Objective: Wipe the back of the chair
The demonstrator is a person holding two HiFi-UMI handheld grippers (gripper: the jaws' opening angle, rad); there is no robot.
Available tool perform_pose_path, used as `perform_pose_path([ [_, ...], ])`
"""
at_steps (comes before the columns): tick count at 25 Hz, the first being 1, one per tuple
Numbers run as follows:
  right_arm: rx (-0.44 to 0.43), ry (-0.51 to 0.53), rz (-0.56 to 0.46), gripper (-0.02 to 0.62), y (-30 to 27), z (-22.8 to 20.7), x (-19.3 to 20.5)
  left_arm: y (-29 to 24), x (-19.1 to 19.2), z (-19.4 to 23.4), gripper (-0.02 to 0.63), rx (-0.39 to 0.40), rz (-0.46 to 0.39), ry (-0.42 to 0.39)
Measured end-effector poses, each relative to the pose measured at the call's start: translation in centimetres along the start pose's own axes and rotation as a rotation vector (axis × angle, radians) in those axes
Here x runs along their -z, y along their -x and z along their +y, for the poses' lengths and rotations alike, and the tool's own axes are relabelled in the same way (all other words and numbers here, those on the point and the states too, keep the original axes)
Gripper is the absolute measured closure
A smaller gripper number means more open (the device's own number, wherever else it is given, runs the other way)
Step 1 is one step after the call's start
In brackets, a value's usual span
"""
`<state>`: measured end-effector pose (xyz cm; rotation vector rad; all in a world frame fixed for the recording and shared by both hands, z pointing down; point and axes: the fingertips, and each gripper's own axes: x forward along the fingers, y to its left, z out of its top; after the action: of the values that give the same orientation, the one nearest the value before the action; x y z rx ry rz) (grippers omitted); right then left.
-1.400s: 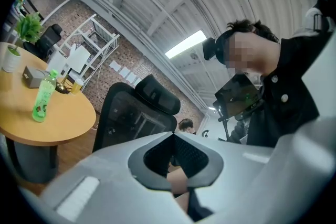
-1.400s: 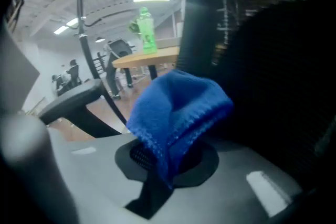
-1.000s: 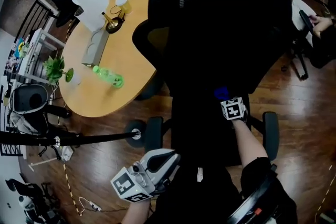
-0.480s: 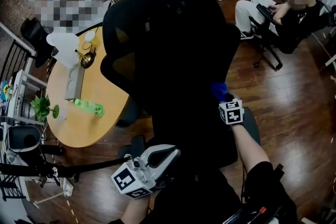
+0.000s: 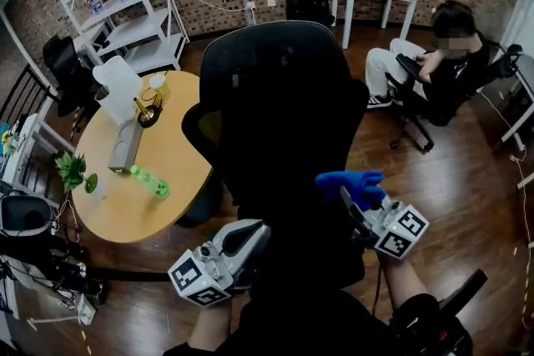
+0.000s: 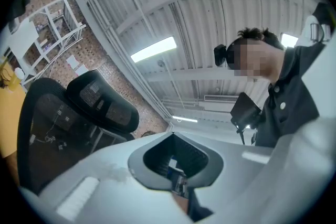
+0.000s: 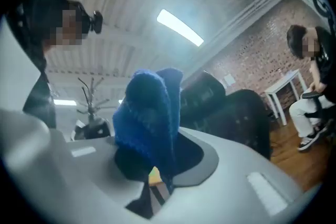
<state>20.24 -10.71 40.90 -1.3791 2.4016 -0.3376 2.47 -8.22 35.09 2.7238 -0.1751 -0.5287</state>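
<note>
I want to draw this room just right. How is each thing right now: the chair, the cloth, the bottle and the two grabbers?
chair: upright, back facing the grippers.
blue cloth: bunched, pinched in the right gripper's fingers.
right gripper: shut on the blue cloth.
left gripper: shut, empty.
green bottle: lying on its side on the round table.

Black mesh office chair (image 5: 275,112), upright, back turned toward the head view. Blue fuzzy cloth (image 5: 350,183), bunched, at that back's 4 o'clock edge, pinched in right hand-held gripper (image 5: 352,203).
</note>
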Motion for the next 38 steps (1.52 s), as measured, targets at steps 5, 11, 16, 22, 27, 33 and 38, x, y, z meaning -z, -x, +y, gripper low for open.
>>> perform_pose_path([
  [5, -0.159, -0.013, -0.161, 0.543, 0.5, 6.8, -3.9, 0.0, -1.9, -0.7, 0.601, 0.035, -0.06, -0.025],
  [11, -0.241, 0.021, -0.188, 0.544, 0.6, 10.2, -5.8, -0.6, -2.9, -1.6, 0.601, 0.061, -0.09, -0.049],
  [16, -0.256, 0.061, -0.187, 0.545, 0.0, 11.5, -5.9, -0.3, -3.3, -1.9, 0.601, 0.061, -0.097, -0.053],
  [22, -0.281, 0.075, -0.201, 0.545, -0.4, 11.8, -5.8, -0.1, -3.4, -1.4, 0.601, 0.05, -0.098, -0.061],
  [27, -0.255, 0.078, -0.203, 0.545, -0.7, 11.9, -5.7, 0.3, -3.6, -1.2, 0.601, 0.051, -0.104, -0.052],
  [33, -0.254, 0.08, -0.213, 0.545, -0.7, 12.1, -5.8, 0.3, -3.6, -1.1, 0.601, 0.048, -0.1, -0.052],
  [38, -0.238, 0.063, -0.208, 0.545, -1.1, 12.0, -5.5, 0.4, -3.6, -0.8, 0.601, 0.04, -0.105, -0.056],
])
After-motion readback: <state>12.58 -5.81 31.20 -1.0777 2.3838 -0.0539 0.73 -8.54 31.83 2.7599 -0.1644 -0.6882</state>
